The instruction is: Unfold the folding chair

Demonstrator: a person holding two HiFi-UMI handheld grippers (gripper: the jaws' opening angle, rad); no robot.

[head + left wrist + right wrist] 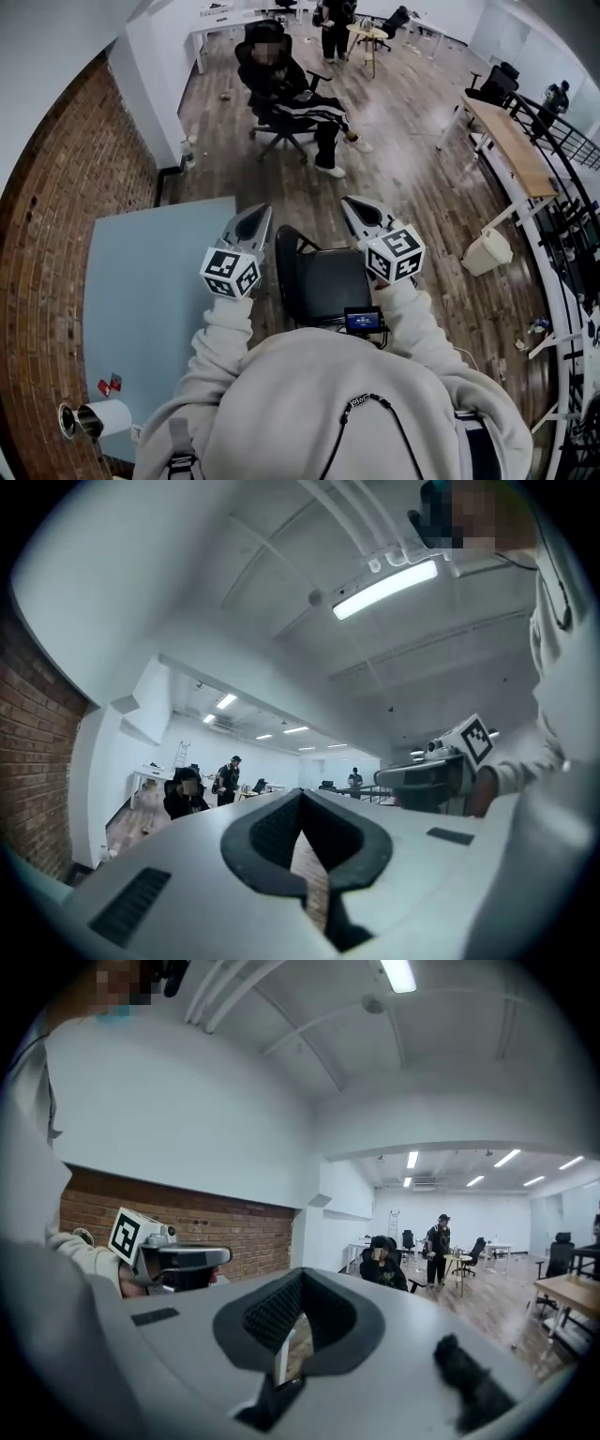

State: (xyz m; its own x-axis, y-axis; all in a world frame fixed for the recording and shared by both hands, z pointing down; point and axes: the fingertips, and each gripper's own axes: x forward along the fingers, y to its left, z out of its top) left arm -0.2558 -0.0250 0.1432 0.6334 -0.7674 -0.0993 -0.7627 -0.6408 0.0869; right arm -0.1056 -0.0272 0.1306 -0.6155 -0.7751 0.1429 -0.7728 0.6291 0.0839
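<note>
Both my claws are closed and empty: the left claw (pixel 255 223) and the right claw (pixel 361 212) sit side by side, each with its jaws pressed together. The black folding chair (pixel 323 281) stands on the floor right below the gap between them, and a blue mat (pixel 150 281) lies off the left claw's outer side. Farther ahead of the tips, a person (pixel 292 94) sits in an office chair.
</note>
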